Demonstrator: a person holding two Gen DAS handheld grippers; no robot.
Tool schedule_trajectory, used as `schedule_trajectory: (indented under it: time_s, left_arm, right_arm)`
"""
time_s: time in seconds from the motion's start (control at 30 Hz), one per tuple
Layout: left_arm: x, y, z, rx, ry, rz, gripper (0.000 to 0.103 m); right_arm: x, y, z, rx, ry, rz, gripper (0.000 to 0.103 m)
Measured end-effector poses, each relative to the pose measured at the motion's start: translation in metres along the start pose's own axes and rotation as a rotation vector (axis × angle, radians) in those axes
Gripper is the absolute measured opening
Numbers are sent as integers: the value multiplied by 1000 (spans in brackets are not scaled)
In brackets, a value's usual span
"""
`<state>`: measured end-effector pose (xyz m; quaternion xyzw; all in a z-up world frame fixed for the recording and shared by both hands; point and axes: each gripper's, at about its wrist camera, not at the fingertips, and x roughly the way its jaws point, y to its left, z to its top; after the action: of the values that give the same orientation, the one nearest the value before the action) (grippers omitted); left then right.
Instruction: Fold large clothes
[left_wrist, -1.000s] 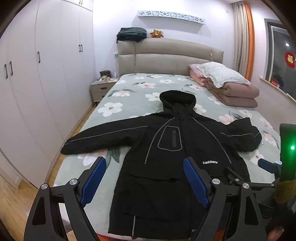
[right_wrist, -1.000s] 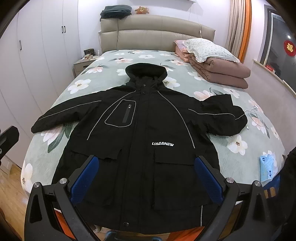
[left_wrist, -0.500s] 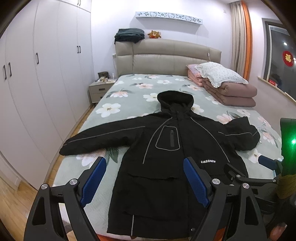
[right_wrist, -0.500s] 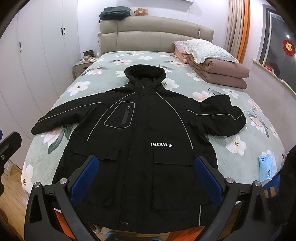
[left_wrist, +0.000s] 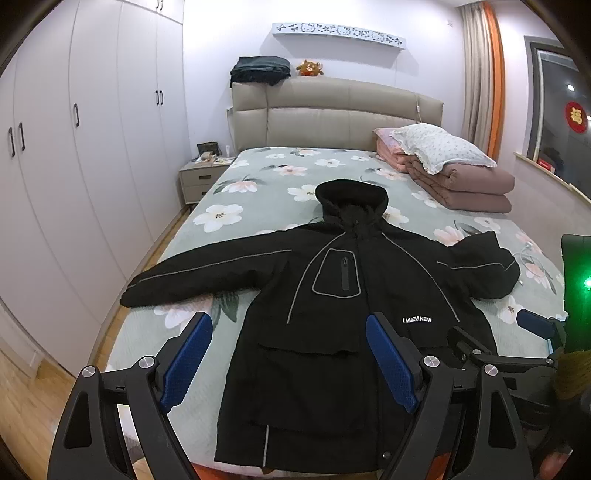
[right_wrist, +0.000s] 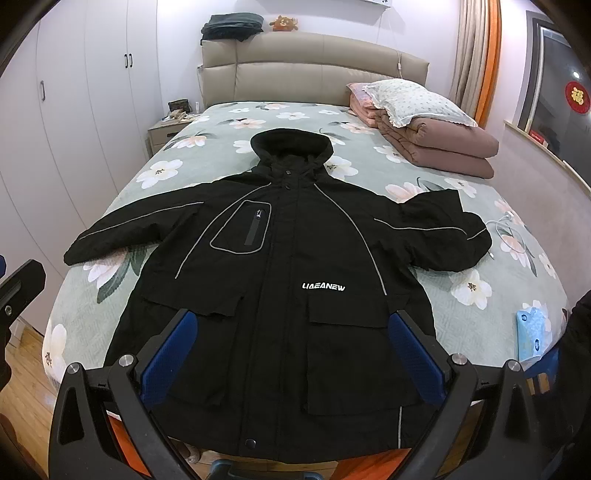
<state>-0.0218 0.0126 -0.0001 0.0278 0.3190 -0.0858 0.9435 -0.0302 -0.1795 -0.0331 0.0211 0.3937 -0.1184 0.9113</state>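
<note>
A large black hooded jacket (left_wrist: 343, 306) (right_wrist: 291, 266) lies flat and face up on the flowered bed (left_wrist: 258, 184) (right_wrist: 229, 122), hood toward the headboard. Its left sleeve (left_wrist: 199, 275) stretches out straight; its right sleeve (right_wrist: 447, 236) is bent back on itself. The hem hangs over the bed's near edge. My left gripper (left_wrist: 288, 347) is open and hovers short of the hem, nothing between its blue pads. My right gripper (right_wrist: 291, 339) is also open, above the lower pockets, holding nothing. The right gripper's body (left_wrist: 532, 354) shows at the right of the left wrist view.
A folded brown quilt with a pillow (right_wrist: 436, 125) lies at the bed's far right. A nightstand (left_wrist: 201, 177) and white wardrobes (left_wrist: 92, 166) line the left side. A light blue packet (right_wrist: 533, 332) lies near the bed's right corner, a white cable (right_wrist: 506, 225) beyond the bent sleeve.
Both grippers have drawn back and up slightly from the bed, so the jacket sits a little farther off in both views. The jacket has not moved.
</note>
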Motion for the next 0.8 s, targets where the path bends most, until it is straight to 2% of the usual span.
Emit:
schedule_trajectory:
  time_s: [0.6,0.8]
  left_arm:
    - [3,-4,0,-1,19,-11,86]
    - [33,-19,1,11,62,-51,86]
  right_arm:
    - [0,-7,-3,23,0,16,103]
    - [14,-16,-8,42,-1,20,103]
